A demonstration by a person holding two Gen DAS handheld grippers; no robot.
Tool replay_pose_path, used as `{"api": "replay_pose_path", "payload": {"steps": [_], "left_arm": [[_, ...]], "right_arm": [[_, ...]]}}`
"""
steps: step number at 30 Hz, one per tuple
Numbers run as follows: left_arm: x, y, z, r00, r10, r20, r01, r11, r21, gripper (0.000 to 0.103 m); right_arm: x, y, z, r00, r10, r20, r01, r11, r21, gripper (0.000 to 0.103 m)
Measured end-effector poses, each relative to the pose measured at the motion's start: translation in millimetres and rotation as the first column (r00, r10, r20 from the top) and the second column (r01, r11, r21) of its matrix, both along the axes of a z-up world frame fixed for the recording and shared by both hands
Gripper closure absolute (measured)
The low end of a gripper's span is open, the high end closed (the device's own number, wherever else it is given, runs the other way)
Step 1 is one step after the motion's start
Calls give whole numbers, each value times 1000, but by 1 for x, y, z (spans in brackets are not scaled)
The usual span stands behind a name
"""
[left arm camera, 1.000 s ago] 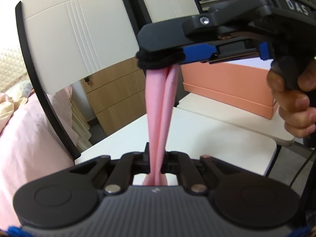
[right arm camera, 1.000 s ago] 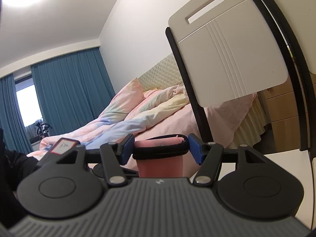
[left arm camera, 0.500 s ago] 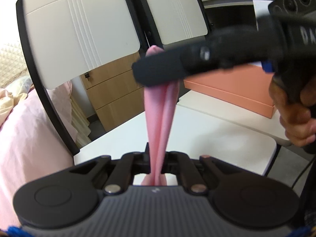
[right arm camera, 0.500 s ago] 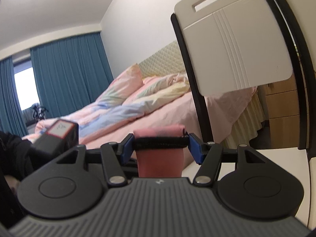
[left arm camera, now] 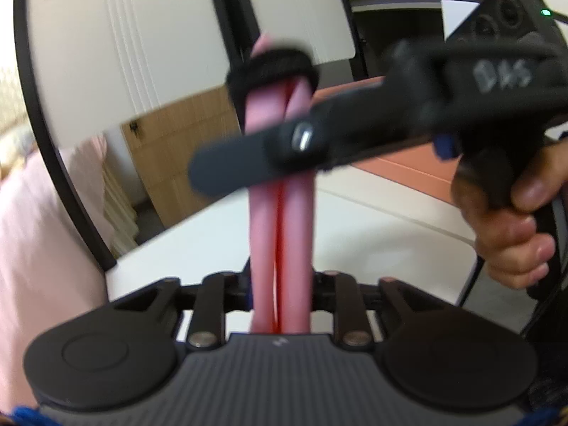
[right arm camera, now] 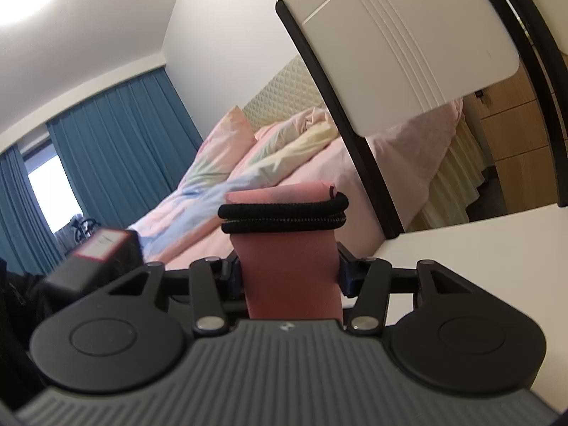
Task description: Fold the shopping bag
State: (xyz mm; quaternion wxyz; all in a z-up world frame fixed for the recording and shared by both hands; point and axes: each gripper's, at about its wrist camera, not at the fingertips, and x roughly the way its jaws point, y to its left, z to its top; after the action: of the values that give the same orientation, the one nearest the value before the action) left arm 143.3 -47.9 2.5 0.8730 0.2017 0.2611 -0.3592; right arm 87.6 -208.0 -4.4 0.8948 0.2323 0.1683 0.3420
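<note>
- Rolled pink fabric shopping bag (left arm camera: 280, 234), black elastic band (left arm camera: 271, 67) around its upper end, held above white bench (left arm camera: 372, 227).
- Left gripper (left arm camera: 280, 294): fingers opening, bag between them.
- Right gripper (right arm camera: 287, 273): fingers closing on bag.

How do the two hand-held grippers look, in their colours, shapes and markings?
The right gripper is black with a pistol handle, blue parts, a silver screw, pale "DAS" lettering and a green light. The left gripper has a grey ribbed body, two round black discs and silver pivot pins.

A white chair back (right arm camera: 401, 46) stands at one o'clock, the pink-quilted bed (right arm camera: 269, 163) behind, blue curtains (right arm camera: 117, 135) at ten o'clock.
</note>
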Motion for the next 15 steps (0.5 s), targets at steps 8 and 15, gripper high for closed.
{"api": "replay_pose_path", "payload": {"steps": [8, 15], "left_arm": [[-3, 9, 12, 991, 74, -112, -80, 996, -44, 93], [-26, 5, 18, 995, 41, -95, -42, 999, -13, 94]], "right_arm": [[-1, -16, 5, 998, -60, 12, 60, 998, 34, 44], [-10, -53, 17, 986, -153, 58, 140, 973, 185, 39]]}}
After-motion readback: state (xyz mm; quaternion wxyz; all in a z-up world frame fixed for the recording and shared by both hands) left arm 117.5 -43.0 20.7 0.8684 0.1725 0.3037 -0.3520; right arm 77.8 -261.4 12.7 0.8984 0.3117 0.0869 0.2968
